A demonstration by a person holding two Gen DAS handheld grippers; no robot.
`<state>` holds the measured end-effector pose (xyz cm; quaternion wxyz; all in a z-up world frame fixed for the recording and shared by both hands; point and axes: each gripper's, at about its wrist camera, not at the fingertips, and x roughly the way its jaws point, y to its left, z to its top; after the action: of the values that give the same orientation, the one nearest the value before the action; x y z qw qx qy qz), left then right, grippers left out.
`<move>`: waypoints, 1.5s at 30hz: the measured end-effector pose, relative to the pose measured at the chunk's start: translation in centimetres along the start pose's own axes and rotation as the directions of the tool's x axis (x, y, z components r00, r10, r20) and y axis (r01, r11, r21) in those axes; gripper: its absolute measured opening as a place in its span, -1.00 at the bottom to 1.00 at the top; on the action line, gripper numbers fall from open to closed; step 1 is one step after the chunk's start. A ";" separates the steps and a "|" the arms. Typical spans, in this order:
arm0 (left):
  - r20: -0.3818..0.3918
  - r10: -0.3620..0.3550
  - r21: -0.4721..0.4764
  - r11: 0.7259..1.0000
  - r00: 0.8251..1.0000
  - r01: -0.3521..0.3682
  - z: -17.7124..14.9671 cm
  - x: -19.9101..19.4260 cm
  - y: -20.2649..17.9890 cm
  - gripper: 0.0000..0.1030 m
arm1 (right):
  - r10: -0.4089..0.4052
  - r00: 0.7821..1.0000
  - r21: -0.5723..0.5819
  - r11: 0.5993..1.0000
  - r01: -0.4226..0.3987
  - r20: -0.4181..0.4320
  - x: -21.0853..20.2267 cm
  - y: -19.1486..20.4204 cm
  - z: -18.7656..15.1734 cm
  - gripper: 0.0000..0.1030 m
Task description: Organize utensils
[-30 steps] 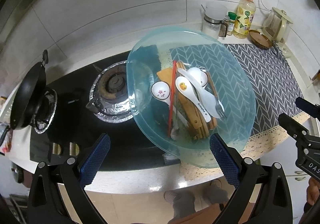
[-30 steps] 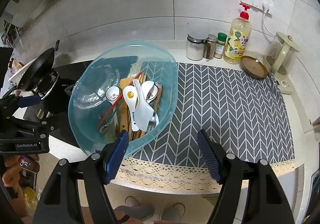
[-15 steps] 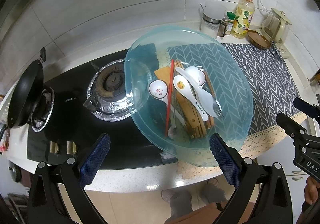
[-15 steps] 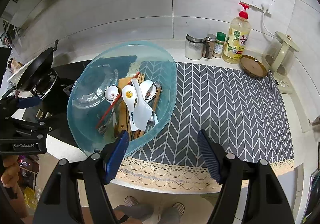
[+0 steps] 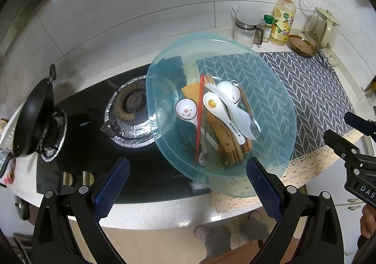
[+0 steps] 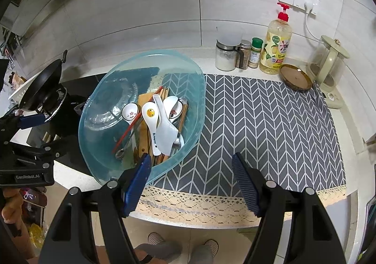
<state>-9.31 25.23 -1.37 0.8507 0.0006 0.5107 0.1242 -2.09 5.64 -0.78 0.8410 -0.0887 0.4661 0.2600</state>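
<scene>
Both my left gripper (image 5: 188, 187) and right gripper (image 6: 191, 181) hover with jaws wide and empty, the utensils (image 6: 159, 122) piled mid-frame in a blue basin (image 6: 94, 146) overhanging the desk (image 6: 188, 214) edge, so a clumsy nudge might tip it.

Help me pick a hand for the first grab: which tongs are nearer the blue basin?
Roughly even; the right tongs look slightly nearer, one pad overlapping the blue basin rim. The left tongs hang open before its near edge, over the stove front.
</scene>
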 end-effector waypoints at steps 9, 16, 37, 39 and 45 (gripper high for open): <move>-0.015 -0.043 -0.021 0.999 0.999 0.043 0.1 0.1 0.4 0.93 | -0.003 1.000 -0.007 1.000 0.002 -0.007 0.1 0.2 -0.1 0.34; -0.015 -0.051 -0.018 0.999 0.999 0.051 0.1 -0.1 0.4 0.93 | 0.000 1.000 -0.012 1.000 0.000 -0.007 0.1 0.3 0.0 0.34; -0.015 -0.064 -0.017 0.998 0.998 0.064 0.1 -0.3 0.2 0.93 | -0.006 1.000 -0.016 1.000 0.005 -0.011 -0.1 0.3 0.1 0.34; -0.015 -0.064 -0.016 0.998 0.998 0.064 0.2 -0.3 0.2 0.93 | -0.006 1.000 -0.014 1.000 0.006 -0.010 -0.1 0.3 0.1 0.34; -0.016 -0.067 -0.015 0.998 0.998 0.066 0.2 -0.3 0.1 0.93 | -0.006 1.000 -0.016 1.000 0.006 -0.011 0.0 0.3 0.1 0.34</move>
<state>-9.26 25.34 -0.99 0.8502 -0.0234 0.5165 0.0994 -2.18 5.94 -0.68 0.8386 -0.0981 0.4683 0.2604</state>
